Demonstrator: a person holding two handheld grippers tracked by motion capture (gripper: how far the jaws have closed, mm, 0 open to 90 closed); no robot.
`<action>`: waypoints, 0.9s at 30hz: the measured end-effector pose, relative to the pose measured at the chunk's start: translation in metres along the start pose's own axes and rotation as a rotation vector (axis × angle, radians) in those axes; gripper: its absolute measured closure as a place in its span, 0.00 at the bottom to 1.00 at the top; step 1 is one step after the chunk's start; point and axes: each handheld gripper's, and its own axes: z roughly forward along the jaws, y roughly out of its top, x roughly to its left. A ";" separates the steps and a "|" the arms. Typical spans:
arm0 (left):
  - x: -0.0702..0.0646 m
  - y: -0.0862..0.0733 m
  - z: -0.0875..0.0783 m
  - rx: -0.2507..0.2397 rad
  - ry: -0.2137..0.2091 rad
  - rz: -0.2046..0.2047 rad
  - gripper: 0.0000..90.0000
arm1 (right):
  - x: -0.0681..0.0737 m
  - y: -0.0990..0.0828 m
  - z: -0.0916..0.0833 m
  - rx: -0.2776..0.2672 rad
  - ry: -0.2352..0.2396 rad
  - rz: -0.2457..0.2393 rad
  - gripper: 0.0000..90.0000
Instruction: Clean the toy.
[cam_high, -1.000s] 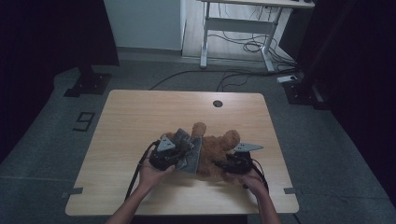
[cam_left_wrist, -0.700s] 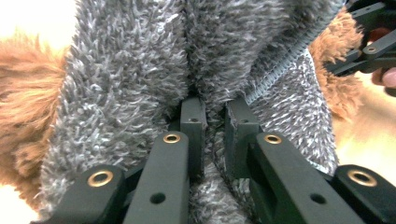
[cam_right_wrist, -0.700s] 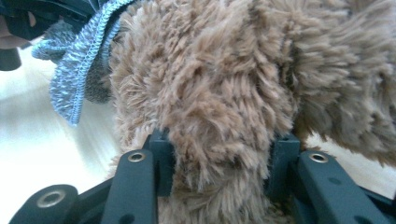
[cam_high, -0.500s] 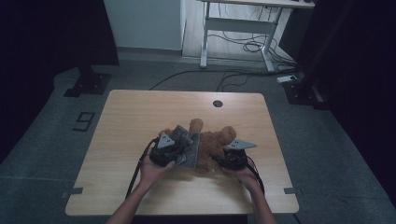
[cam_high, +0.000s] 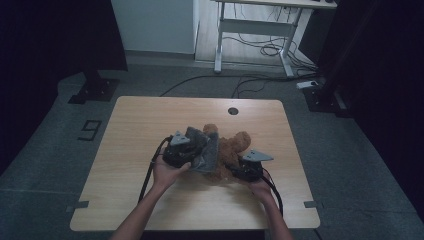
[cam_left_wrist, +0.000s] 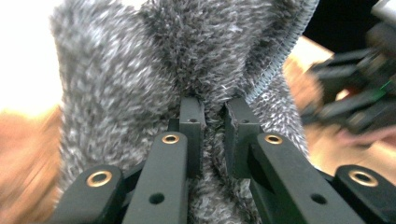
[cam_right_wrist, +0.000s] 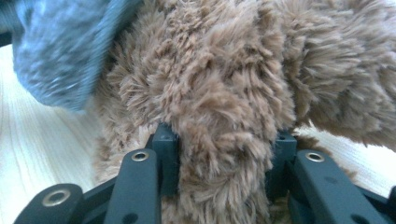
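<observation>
A brown plush bear (cam_high: 235, 147) lies mid-table with a grey fuzzy garment (cam_high: 204, 150) partly on it. My left gripper (cam_high: 192, 156) is shut on a fold of that grey garment (cam_left_wrist: 140, 70), next to its zip edge, and the fabric bunches between the pads. My right gripper (cam_high: 232, 169) comes in from the right. Its jaws have just been closing and now pinch a thick limb of the bear (cam_right_wrist: 224, 79), with fur bulging between the pads (cam_right_wrist: 166, 144). The grey garment (cam_right_wrist: 56, 51) hangs at the upper left of the right gripper view. The right gripper (cam_left_wrist: 350, 102) shows blurred in the left gripper view.
The wooden table (cam_high: 140, 130) has a round cable hole (cam_high: 232, 110) near its far edge. Beyond it stand a white desk frame (cam_high: 255, 30) with loose cables on the floor and a black stand base (cam_high: 95, 90) at the left. Dark curtains close in both sides.
My left gripper has risen a little with the grey garment, pulling it up off the bear. The right gripper has edged left into the bear and closed on its limb.
</observation>
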 end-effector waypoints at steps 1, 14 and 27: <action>-0.006 0.007 0.004 0.000 -0.009 0.013 0.88 | 0.002 0.000 -0.001 0.003 -0.003 -0.001 0.65; -0.022 0.018 0.051 0.067 -0.015 -0.009 0.88 | 0.005 -0.007 -0.008 -0.001 0.009 0.010 0.62; 0.047 -0.016 -0.015 0.034 0.119 -0.095 0.88 | 0.006 -0.007 -0.009 0.005 0.013 0.025 0.64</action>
